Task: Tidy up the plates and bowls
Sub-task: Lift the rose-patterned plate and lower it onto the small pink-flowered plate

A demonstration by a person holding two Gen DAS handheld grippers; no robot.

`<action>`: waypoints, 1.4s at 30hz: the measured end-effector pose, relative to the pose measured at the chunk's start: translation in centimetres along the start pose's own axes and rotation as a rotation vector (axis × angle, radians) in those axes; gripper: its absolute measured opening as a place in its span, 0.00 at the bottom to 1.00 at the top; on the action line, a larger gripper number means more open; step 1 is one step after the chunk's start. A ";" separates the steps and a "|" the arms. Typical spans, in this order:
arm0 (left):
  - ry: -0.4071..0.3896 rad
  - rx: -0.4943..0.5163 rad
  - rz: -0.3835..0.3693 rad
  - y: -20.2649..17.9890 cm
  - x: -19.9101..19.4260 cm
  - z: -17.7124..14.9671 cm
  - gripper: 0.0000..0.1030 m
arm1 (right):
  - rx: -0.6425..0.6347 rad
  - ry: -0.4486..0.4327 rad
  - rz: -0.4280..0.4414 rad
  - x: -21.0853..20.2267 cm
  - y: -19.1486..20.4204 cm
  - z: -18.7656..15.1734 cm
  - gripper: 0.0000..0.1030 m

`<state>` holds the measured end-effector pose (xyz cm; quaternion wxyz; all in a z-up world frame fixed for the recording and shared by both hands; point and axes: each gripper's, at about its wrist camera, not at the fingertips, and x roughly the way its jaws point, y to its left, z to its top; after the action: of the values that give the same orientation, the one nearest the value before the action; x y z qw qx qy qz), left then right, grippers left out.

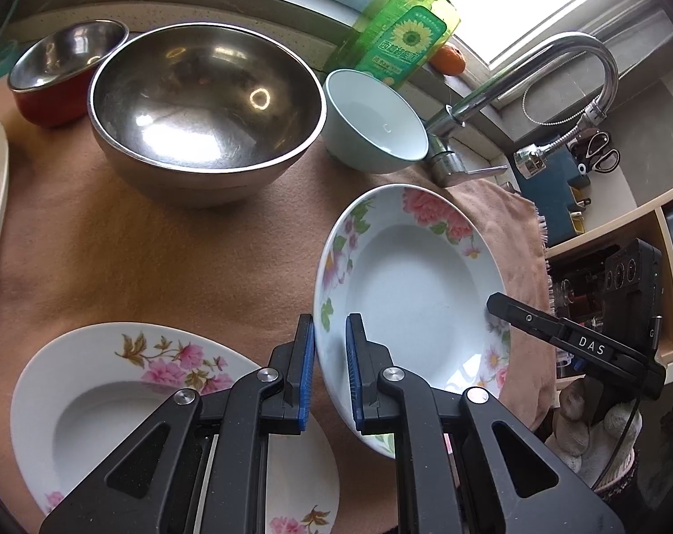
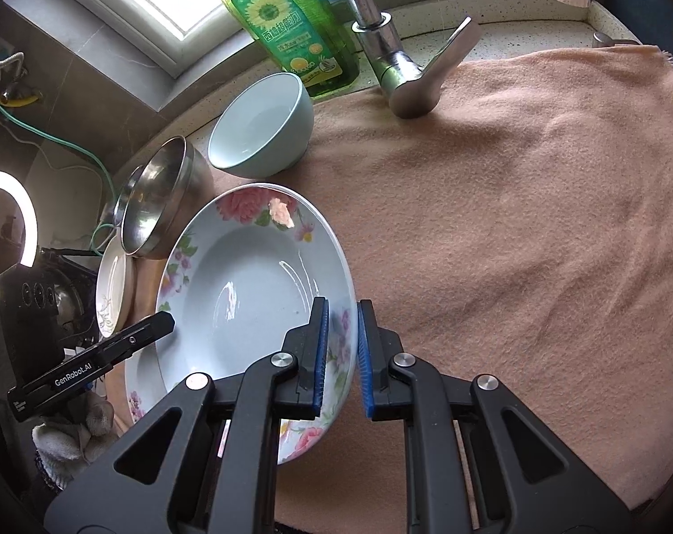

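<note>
Peach cloth (image 2: 514,222) over counter: both grippers, left (image 1: 330,369) and right (image 2: 341,356), clamp one white floral deep plate (image 1: 407,285), centre frame; nothing stacked yet.

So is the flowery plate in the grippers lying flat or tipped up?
Tipped up. The flowery plate is off the cloth, its rim clamped by both the left gripper and right gripper.
</note>
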<state>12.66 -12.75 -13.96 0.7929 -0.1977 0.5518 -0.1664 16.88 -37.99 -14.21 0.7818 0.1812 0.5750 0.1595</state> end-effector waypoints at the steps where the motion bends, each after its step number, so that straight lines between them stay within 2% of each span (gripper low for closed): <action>1: -0.002 -0.001 -0.002 0.2 -0.3 -0.2 0.11 | -0.003 -0.002 0.001 -0.1 0.4 -0.2 0.12; 10: -0.026 -0.020 0.007 2.7 -3.4 -1.3 0.11 | -0.041 0.003 0.020 -0.1 4.3 -2.3 0.12; 21: -0.053 -0.055 0.053 6.6 -6.7 -2.9 0.11 | -0.081 0.055 0.053 2.0 8.7 -5.5 0.12; 42: -0.015 -0.079 0.115 11.5 -8.2 -5.6 0.11 | -0.130 0.169 0.051 5.5 13.1 -10.1 0.12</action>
<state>5.15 0.44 -14.75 0.7968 -0.1980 0.5625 -0.0975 8.31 -22.88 -15.49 0.7363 0.1304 0.6225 0.2310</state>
